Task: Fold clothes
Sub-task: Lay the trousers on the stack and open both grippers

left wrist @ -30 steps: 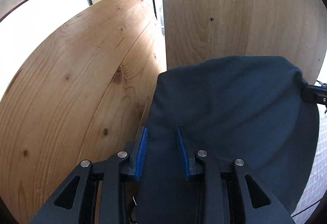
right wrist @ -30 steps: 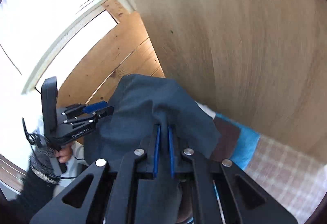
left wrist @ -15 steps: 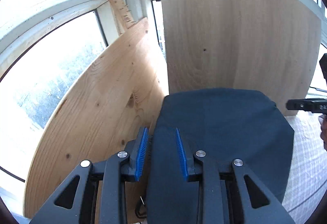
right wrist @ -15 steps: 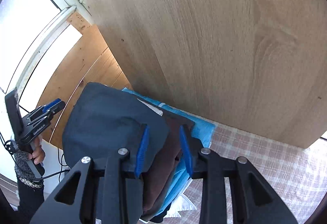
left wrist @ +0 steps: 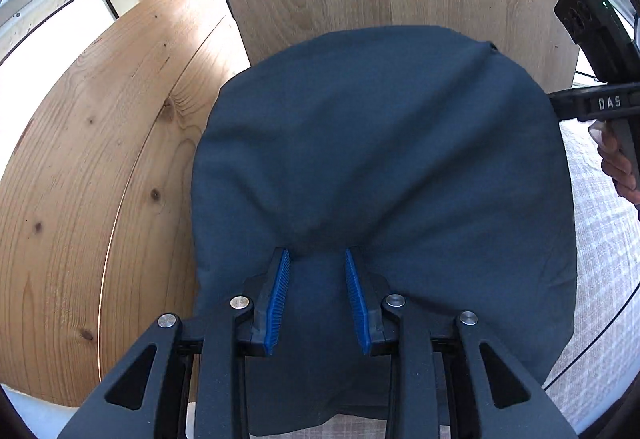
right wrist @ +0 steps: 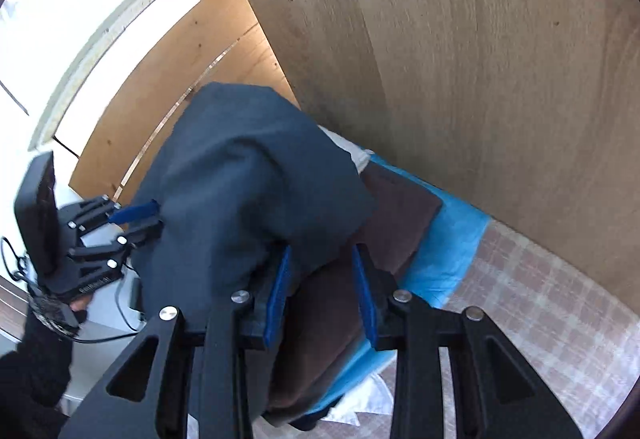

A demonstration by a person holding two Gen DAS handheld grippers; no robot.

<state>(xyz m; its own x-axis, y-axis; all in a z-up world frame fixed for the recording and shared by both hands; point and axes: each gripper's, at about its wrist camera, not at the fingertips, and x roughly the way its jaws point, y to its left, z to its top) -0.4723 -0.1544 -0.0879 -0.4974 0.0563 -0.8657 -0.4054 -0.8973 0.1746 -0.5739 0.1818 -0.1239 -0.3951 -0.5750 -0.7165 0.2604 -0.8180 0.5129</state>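
Cloth [left wrist: 380,159] bunches between left tongs [left wrist: 316,295].

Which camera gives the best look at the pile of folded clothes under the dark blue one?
The right wrist view: below the dark blue garment it shows the brown piece lying on a bright blue one. In the left wrist view the dark blue garment hides that pile entirely.

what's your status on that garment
left gripper shut on navy garment. right gripper jaws just opened, cloth between them. draped over folded stack. wood panel behind.
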